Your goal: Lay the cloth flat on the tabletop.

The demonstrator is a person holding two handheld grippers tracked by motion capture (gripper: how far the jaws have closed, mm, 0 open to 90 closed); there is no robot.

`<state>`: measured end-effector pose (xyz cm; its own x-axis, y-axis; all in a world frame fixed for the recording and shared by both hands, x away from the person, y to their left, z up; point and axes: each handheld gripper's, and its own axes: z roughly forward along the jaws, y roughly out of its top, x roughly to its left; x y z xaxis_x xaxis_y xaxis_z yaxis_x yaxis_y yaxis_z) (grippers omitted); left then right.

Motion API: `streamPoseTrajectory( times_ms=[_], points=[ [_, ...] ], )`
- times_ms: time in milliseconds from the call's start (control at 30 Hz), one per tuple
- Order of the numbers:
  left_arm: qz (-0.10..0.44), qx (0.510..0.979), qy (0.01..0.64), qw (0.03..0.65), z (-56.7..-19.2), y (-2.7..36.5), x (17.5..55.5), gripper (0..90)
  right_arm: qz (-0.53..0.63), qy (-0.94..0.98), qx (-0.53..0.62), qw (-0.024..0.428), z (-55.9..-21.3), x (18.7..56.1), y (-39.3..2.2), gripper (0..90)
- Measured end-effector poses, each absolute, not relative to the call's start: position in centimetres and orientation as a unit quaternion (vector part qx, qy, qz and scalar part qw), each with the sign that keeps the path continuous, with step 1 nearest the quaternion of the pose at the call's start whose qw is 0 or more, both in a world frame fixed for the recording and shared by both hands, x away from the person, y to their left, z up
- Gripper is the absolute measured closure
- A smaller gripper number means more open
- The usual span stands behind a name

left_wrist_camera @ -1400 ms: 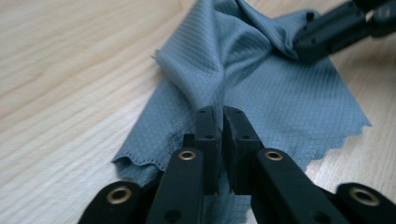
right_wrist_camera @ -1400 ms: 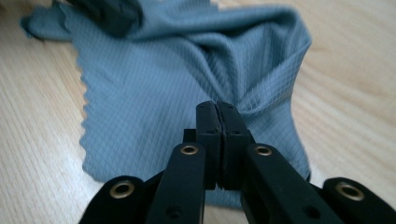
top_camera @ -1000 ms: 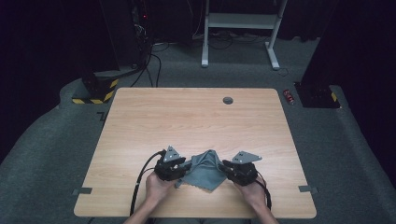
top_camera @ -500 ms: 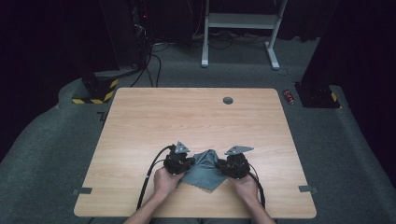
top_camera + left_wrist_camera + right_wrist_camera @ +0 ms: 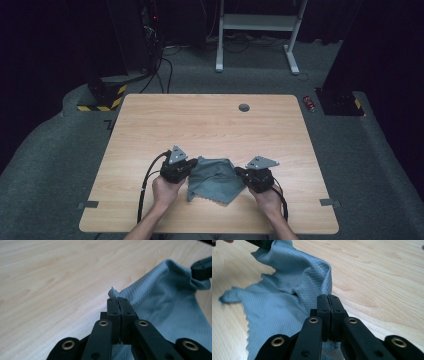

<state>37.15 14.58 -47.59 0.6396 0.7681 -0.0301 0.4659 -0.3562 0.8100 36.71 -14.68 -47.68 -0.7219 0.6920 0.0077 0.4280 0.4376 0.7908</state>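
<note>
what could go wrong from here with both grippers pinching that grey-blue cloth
1. The left gripper holds only a small tuft at the edge of the grey-blue waffle-weave cloth, so the corner may slip out if the hands pull apart.
2. The right gripper also bites near an edge; uneven tension could leave the cloth bunched rather than flat.
3. The cloth's lower point lies on the light wooden table and may drag or fold under when lifted.

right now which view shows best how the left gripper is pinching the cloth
The left gripper view: the left gripper has its jaws shut on a corner of the grey cloth, a tuft poking out. The high view shows both from afar; the right gripper view catches the cloth's far corner.
</note>
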Motion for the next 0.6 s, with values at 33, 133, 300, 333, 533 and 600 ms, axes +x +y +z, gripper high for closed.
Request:
streamPoseTrajectory(
  times_ms=[33,133,300,333,533,600],
  points=[
    [0.177,0.810,0.380,0.411,-48.0,14.5,36.8,88.7,0.402,0.839,0.329,0.160,-47.9,36.5,-14.6,88.4],
    [0.167,0.827,0.371,0.388,-49.4,14.4,36.0,88.7,0.371,0.864,0.308,0.146,-49.4,35.7,-14.1,87.4],
    [0.146,0.840,0.369,0.371,-51.0,14.5,35.2,88.7,0.366,0.868,0.311,0.126,-50.9,34.7,-14.6,79.1],
    [0.144,0.840,0.369,0.371,-51.1,14.5,35.2,88.7,0.373,0.863,0.318,0.126,-50.8,34.6,-15.0,77.1],
    [0.144,0.839,0.370,0.372,-51.2,14.5,35.2,88.3,0.397,0.835,0.357,0.132,-49.9,35.0,-16.2,69.9],
    [0.142,0.836,0.375,0.375,-51.4,14.5,35.2,88.2,0.390,0.841,0.354,0.125,-50.2,35.0,-15.9,67.8]
  ],
)
